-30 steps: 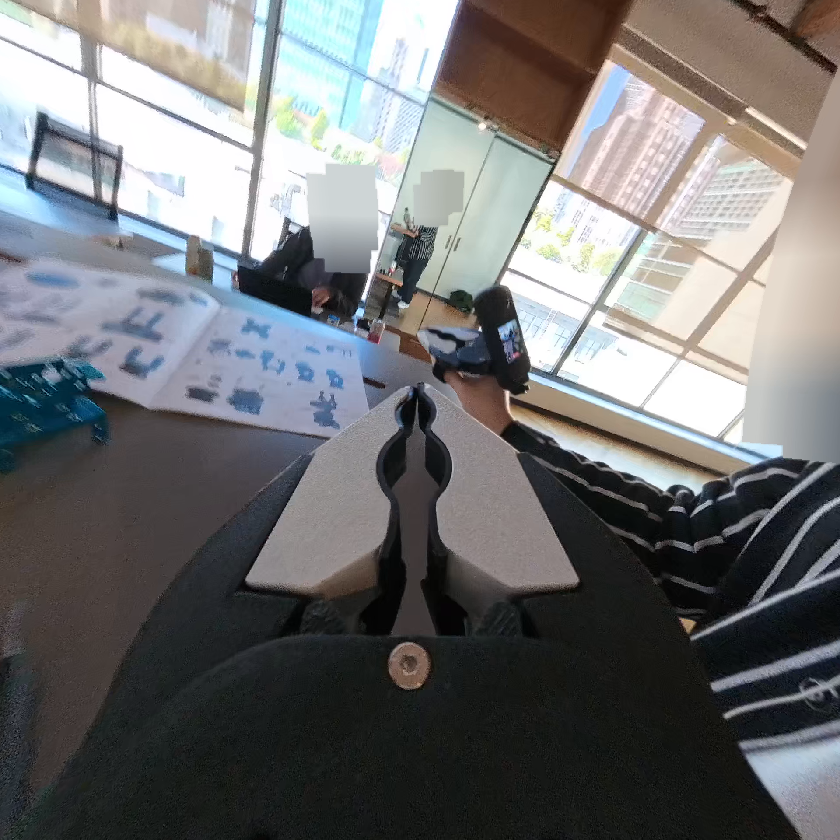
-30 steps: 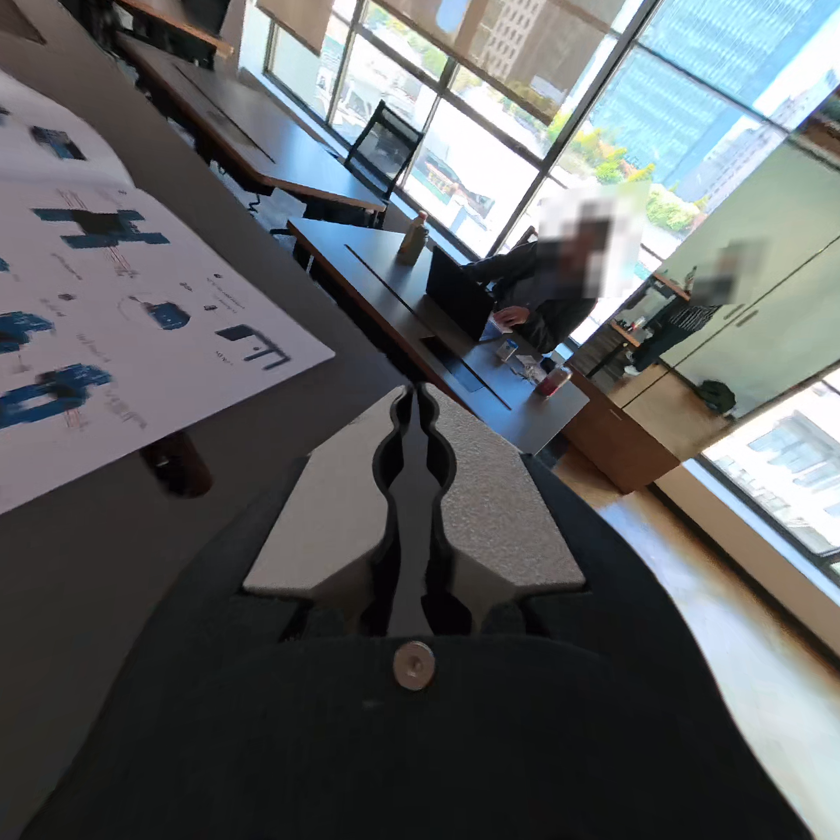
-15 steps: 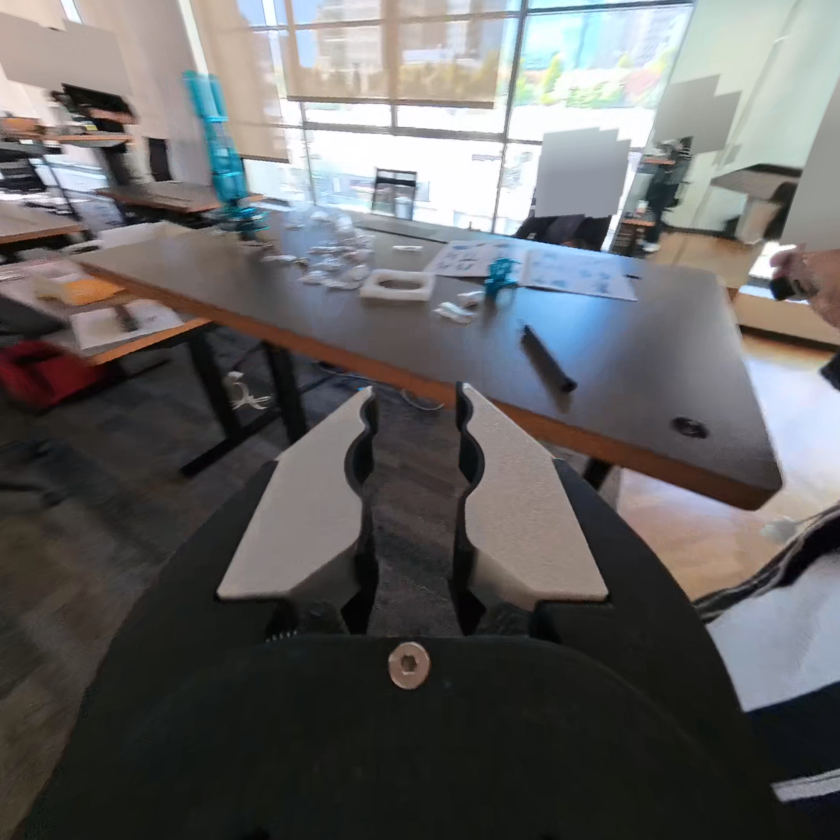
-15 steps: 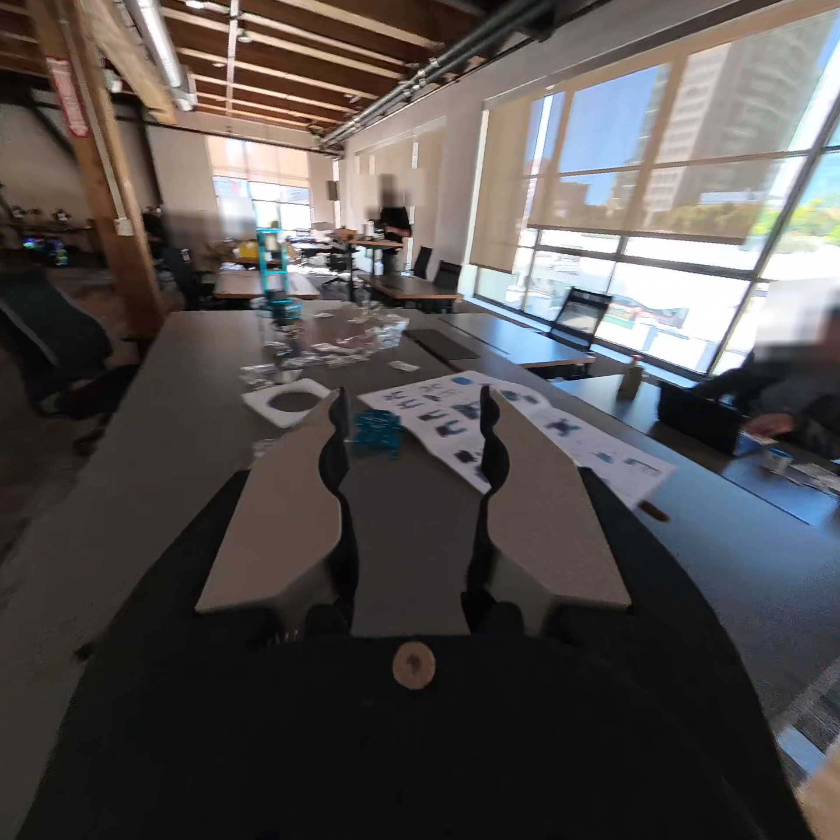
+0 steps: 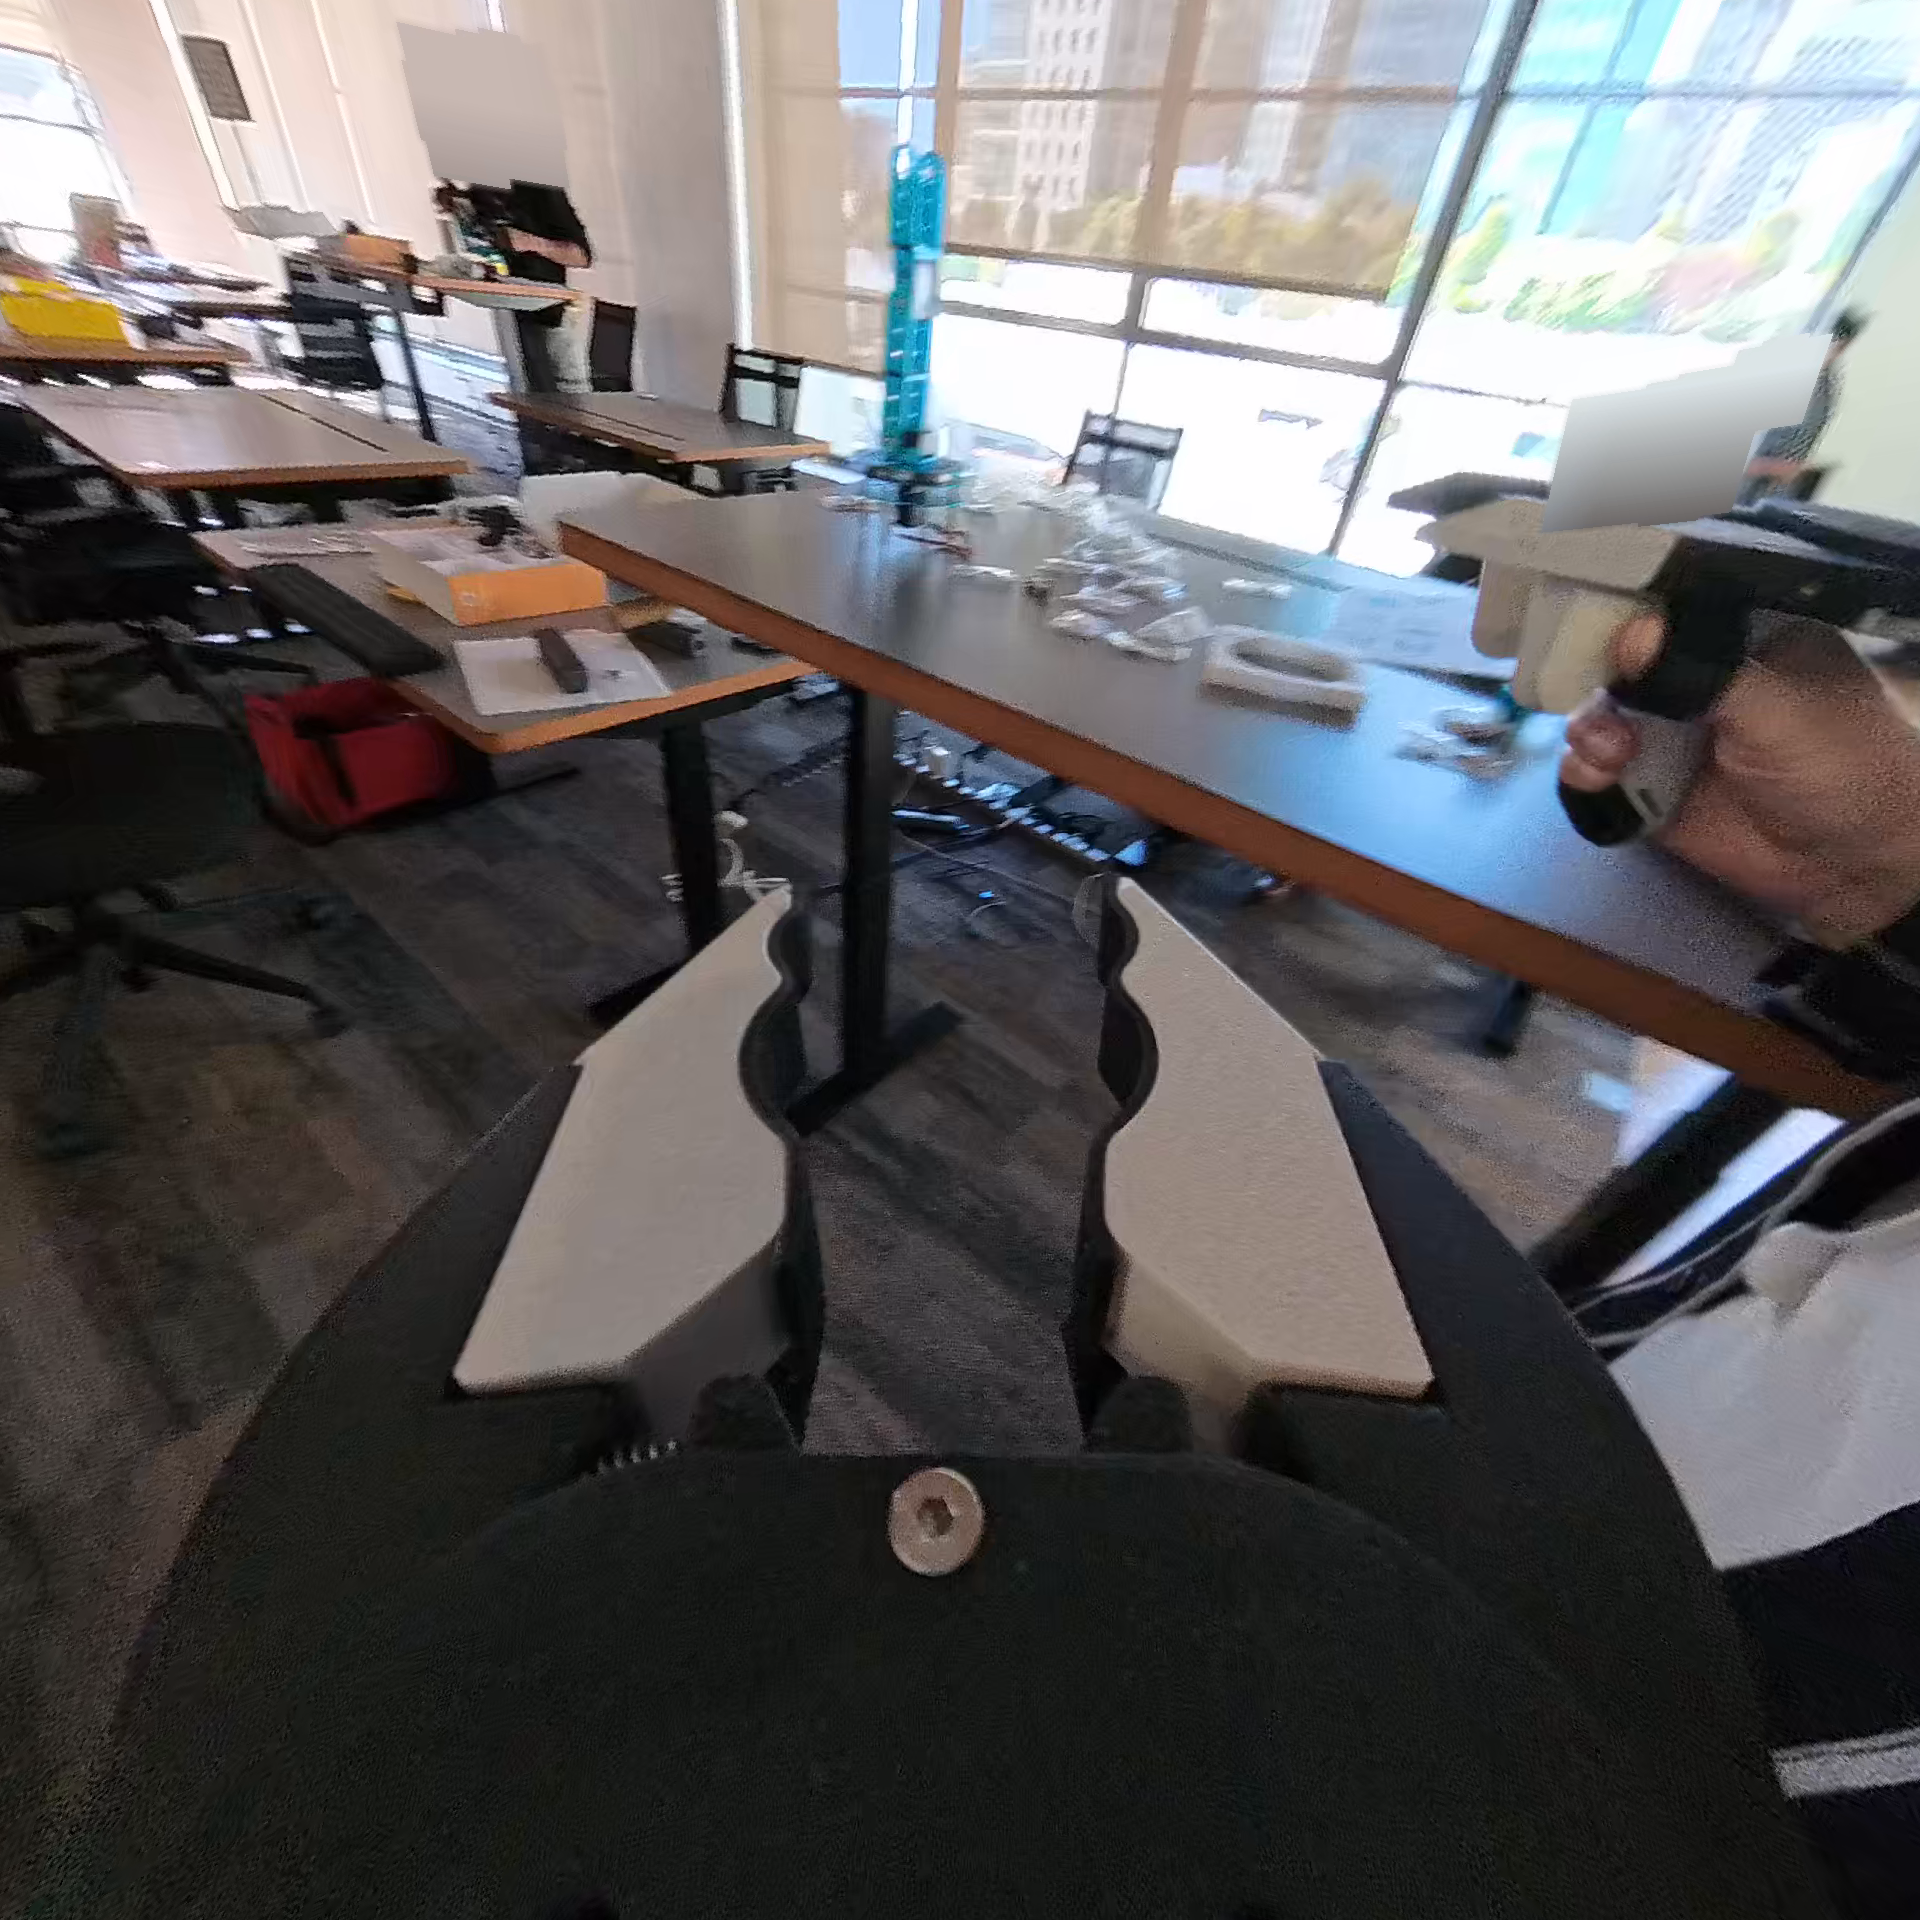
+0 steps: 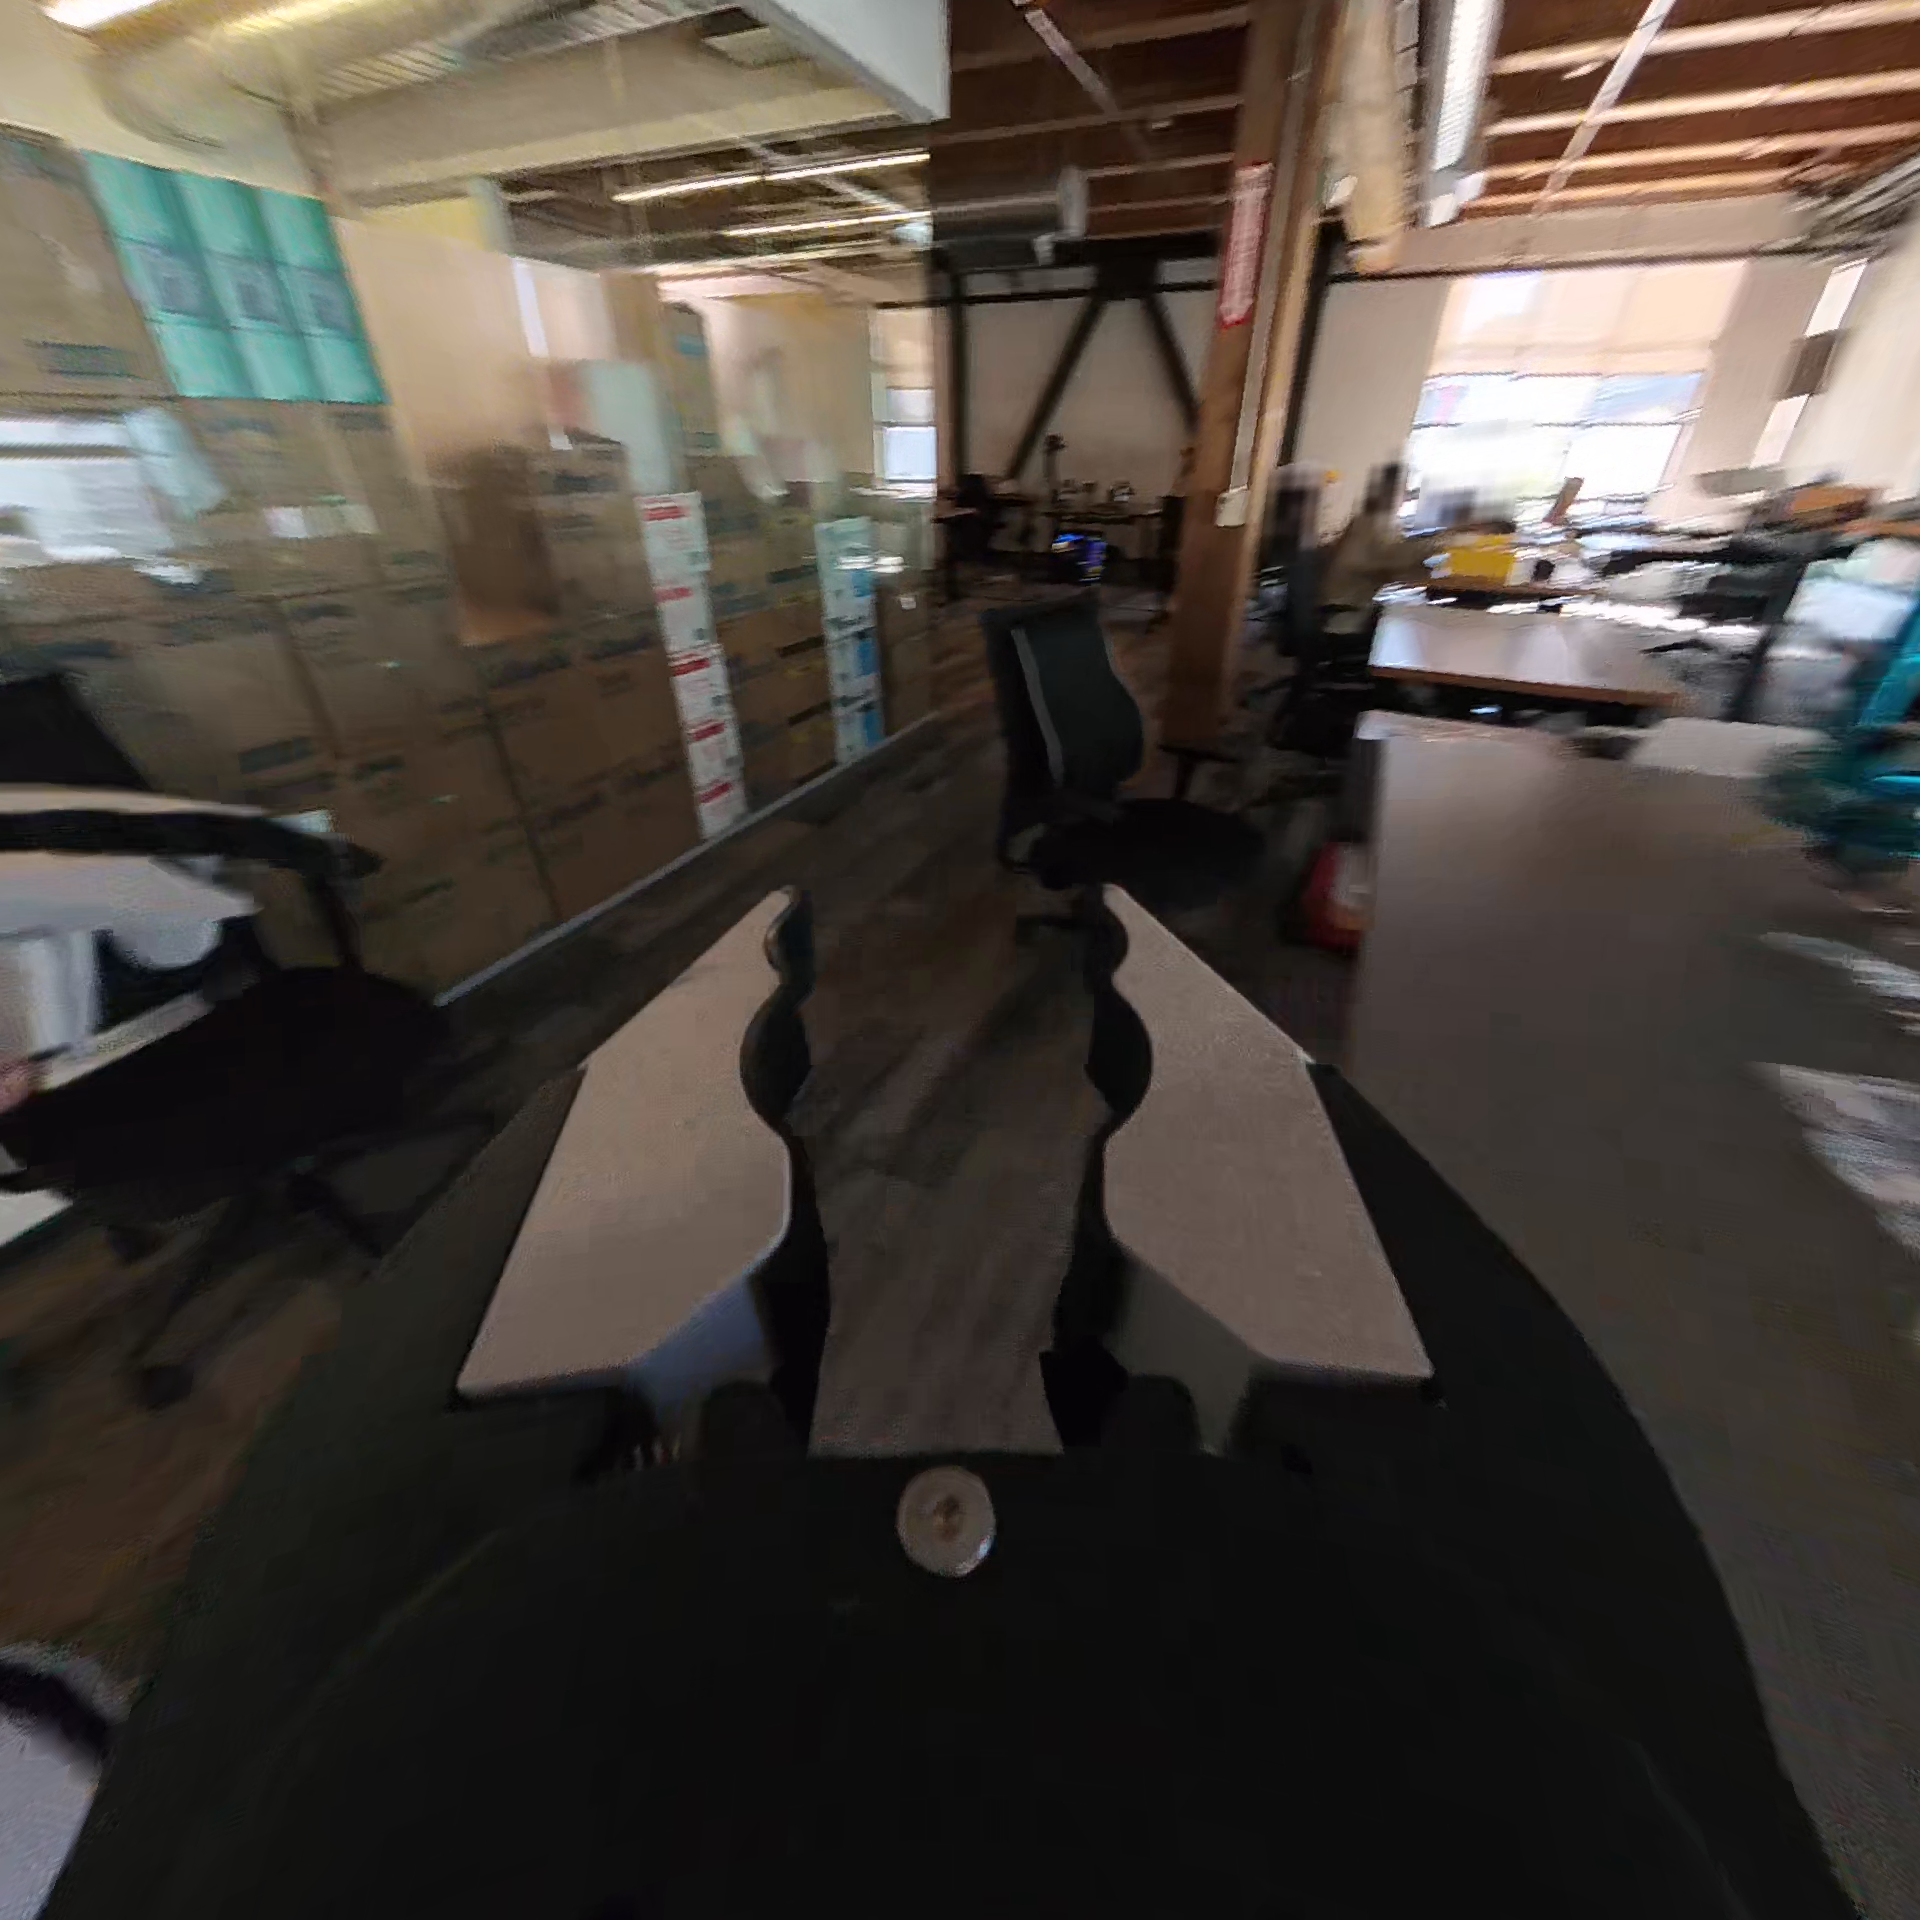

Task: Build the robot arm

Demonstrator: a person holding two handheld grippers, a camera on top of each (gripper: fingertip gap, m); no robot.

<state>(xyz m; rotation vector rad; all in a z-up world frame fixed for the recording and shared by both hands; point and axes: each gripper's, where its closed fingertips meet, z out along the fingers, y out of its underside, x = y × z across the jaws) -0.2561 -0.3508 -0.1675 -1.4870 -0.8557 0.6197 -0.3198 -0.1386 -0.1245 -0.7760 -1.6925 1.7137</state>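
My left gripper (image 5: 943, 904) is open and empty, held off the near side of a dark table (image 5: 1195, 727), below its edge, over the grey floor. On the table lie a tall teal brick tower (image 5: 914, 312), several clear plastic bags (image 5: 1112, 603) and a white foam ring (image 5: 1283, 670). The other gripper (image 5: 1538, 623) shows at the right over the table, held by a hand (image 5: 1787, 790). My right gripper (image 6: 945, 904) is open and empty and points across the room toward a black office chair (image 6: 1070, 738). The dark table (image 6: 1558, 935) lies at its right, blurred.
A lower desk (image 5: 582, 675) with an orange box and papers stands at the left, a red bag (image 5: 343, 743) under it. Black chairs (image 5: 83, 810) stand on the floor. Stacked cardboard boxes (image 6: 520, 675) line the wall, and a wooden post (image 6: 1236, 416) stands behind the chair.
Both grippers went from shut to open. Both views swung away from the booklet and window, left toward the table's far end, right toward the boxes and chair.
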